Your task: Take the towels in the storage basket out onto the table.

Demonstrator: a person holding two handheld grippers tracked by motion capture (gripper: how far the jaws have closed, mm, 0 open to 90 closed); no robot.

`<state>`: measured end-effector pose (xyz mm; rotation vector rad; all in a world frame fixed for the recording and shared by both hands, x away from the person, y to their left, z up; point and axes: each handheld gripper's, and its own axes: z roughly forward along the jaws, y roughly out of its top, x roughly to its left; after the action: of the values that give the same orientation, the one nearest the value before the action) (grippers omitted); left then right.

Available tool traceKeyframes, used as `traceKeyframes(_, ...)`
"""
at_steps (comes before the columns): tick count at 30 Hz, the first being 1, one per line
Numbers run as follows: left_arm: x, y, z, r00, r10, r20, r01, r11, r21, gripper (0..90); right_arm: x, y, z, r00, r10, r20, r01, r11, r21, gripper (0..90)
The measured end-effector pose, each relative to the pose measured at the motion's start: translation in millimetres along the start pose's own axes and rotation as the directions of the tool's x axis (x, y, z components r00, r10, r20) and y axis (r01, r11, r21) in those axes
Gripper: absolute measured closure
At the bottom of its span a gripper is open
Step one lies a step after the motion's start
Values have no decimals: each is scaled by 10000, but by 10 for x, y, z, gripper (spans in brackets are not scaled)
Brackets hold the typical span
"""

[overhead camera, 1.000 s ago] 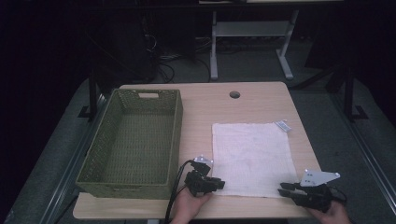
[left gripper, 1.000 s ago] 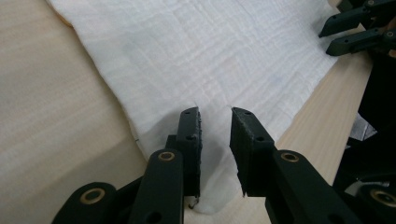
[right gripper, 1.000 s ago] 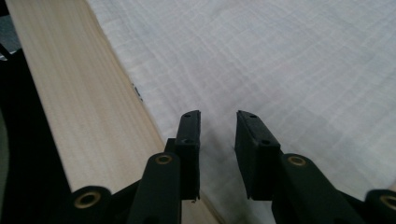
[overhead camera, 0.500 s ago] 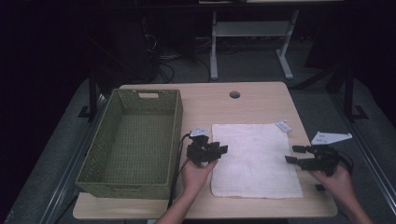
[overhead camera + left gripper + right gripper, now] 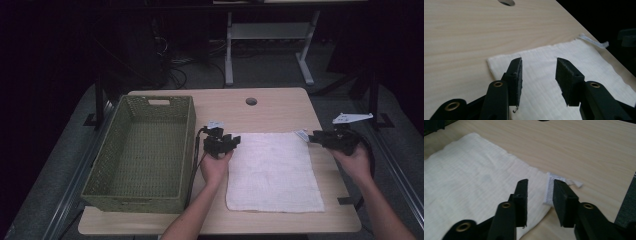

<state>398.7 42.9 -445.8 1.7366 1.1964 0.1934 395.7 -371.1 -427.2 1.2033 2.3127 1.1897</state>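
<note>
Both pairs of fingers stood parted and grasped nothing: the left gripper hung over the far left corner of the white cloth with its black pads spread above the fabric and not pressing it, and the right gripper hovered at the far right corner in the same way, its pads apart over the cloth's edge. The right jaws had just been closing, yet only air lay between them; the left jaws had held their gap.

Largest in view was the wooden table, pale and bare along its far side, with a round cable hole near the back edge. On its left half sat the green woven basket, a long rectangle with a handle slot in its far wall. To the right of the basket, near but not touching it, the cloth lay flat and spread out on the tabletop, roughly square, its near edge close to the person's side. Smallest was the white label sewn at the cloth's far right corner, lying on the wood just beside the right gripper's jaws.
</note>
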Motion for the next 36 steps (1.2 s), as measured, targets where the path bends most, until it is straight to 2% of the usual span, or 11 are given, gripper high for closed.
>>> traceKeyframes(2,32,38,64,9998,-155,-132,156,9998,109,584,-107,66,95,9998,176,96,-177,9998,75,694)
traceKeyframes(5,85,73,142,9988,-380,-321,380,9993,-34,596,-246,180,279,9978,599,276,-607,9977,299,753)
traceKeyframes(10,157,99,253,9966,-496,-661,497,9988,-5,597,-343,233,418,9937,978,538,-1010,9931,589,740)
traceKeyframes(14,228,87,317,9932,-813,-833,823,9966,87,599,-417,204,518,9887,1323,702,-1387,9856,970,734)
traceKeyframes(15,253,82,325,9928,-844,-846,860,9962,157,598,-420,174,563,9877,1372,752,-1460,9812,1266,730)
traceKeyframes(19,313,65,354,9894,-1042,-1011,1062,9942,144,596,-395,138,602,9881,1424,589,-1497,9775,1488,721)
traceKeyframes(21,335,58,361,9885,-1129,-1009,1157,9930,228,589,-363,114,628,9918,1189,467,-1249,9793,1593,707)
traceKeyframes(23,348,51,374,9873,-1188,-1053,1222,9922,262,588,-353,112,626,9915,1219,452,-1275,9795,1558,699)
traceKeyframes(26,373,47,377,9864,-1187,-1138,1233,9918,338,579,-329,122,641,9920,1080,655,-1176,9791,1660,656)
traceKeyframes(29,385,52,386,9857,-1242,-1143,1292,9909,382,575,-329,129,645,9890,1199,869,-1328,9777,1626,627)
traceKeyframes(36,388,64,438,9862,-1182,-1155,1273,9891,745,555,-309,111,699,9891,1196,858,-1336,9742,1819,645)
